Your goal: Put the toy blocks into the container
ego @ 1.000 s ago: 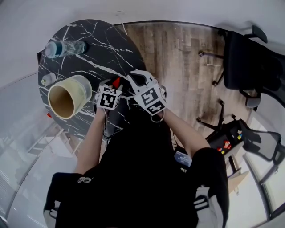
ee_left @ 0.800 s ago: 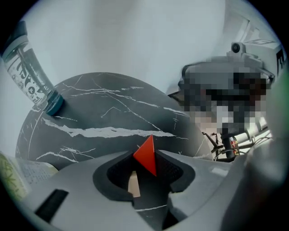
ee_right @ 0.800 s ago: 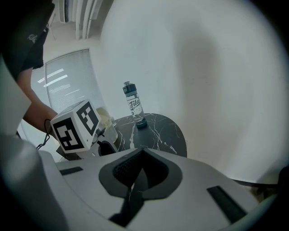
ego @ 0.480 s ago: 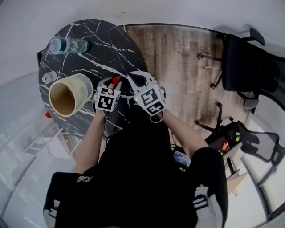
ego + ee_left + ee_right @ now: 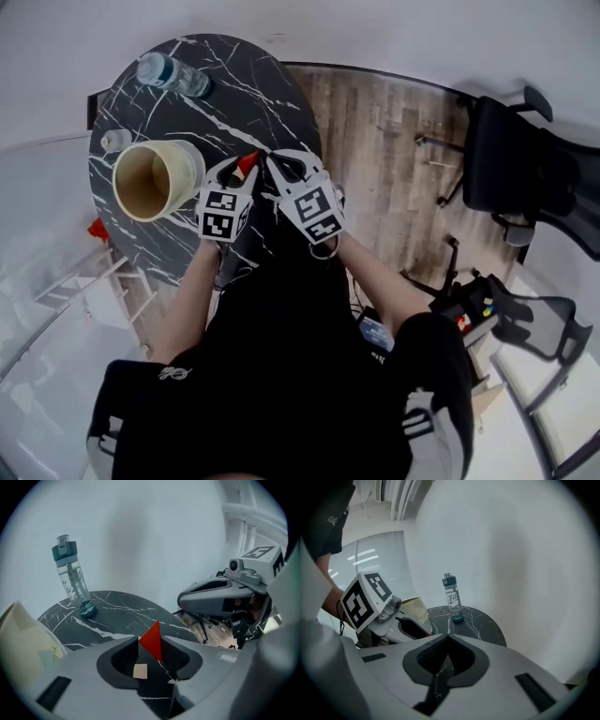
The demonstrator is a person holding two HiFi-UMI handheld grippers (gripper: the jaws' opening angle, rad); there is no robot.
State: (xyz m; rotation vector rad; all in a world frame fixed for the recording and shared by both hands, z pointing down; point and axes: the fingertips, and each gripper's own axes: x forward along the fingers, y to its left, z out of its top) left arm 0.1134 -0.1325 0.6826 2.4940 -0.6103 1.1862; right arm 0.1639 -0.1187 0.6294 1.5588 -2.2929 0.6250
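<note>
A red triangular block sits between the pads of my left gripper, whose jaws have just been closing on it; it hangs above the black marble table. In the head view the block shows as a red tip at the left gripper. The cream cylindrical container stands open-topped just left of that gripper, and its wall fills the left edge of the left gripper view. My right gripper hovers beside the left one, its jaws together with nothing between them.
A clear water bottle stands at the table's far side, also seen as the bottle beyond the block. A small white object lies behind the container. Black office chairs stand on the wooden floor to the right.
The left gripper has closed on the red block and lifted it off the table. The right gripper has also risen a little beside it.
</note>
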